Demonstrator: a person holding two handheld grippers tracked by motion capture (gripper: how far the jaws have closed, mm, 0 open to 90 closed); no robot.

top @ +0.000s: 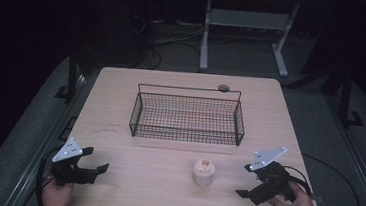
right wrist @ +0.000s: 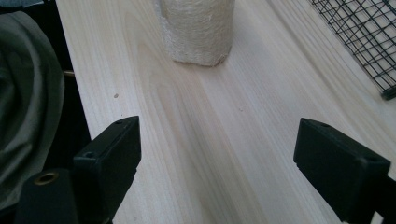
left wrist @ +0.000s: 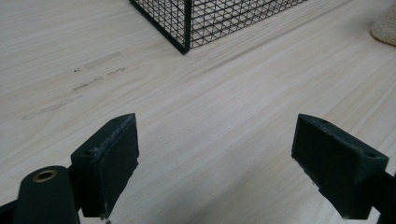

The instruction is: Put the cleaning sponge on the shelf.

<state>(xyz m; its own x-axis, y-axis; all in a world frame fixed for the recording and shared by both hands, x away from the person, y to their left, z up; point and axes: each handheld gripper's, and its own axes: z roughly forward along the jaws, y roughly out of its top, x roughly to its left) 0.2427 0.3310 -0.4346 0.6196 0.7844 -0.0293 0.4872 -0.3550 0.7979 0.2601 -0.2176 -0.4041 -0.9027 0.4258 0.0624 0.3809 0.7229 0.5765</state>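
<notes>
A black wire basket (top: 187,117) stands in the middle of the light wooden table (top: 121,102); I cannot make out anything inside it. A small cream, foam-wrapped object (top: 203,172) stands upright in front of the basket, towards the table's near edge. My left gripper (top: 94,159) rests open at the near left corner, jaws wide apart over bare wood (left wrist: 215,140), with the basket's corner (left wrist: 187,28) ahead. My right gripper (top: 246,181) is open at the near right, pointing at the wrapped object (right wrist: 198,28), a short way from it.
A round dark knob (top: 223,88) sits on the basket's back rim. Beyond the table stand the legs of a grey desk frame (top: 247,33) with cables on the floor. A grey sleeve (right wrist: 28,93) hangs at the table's near edge.
</notes>
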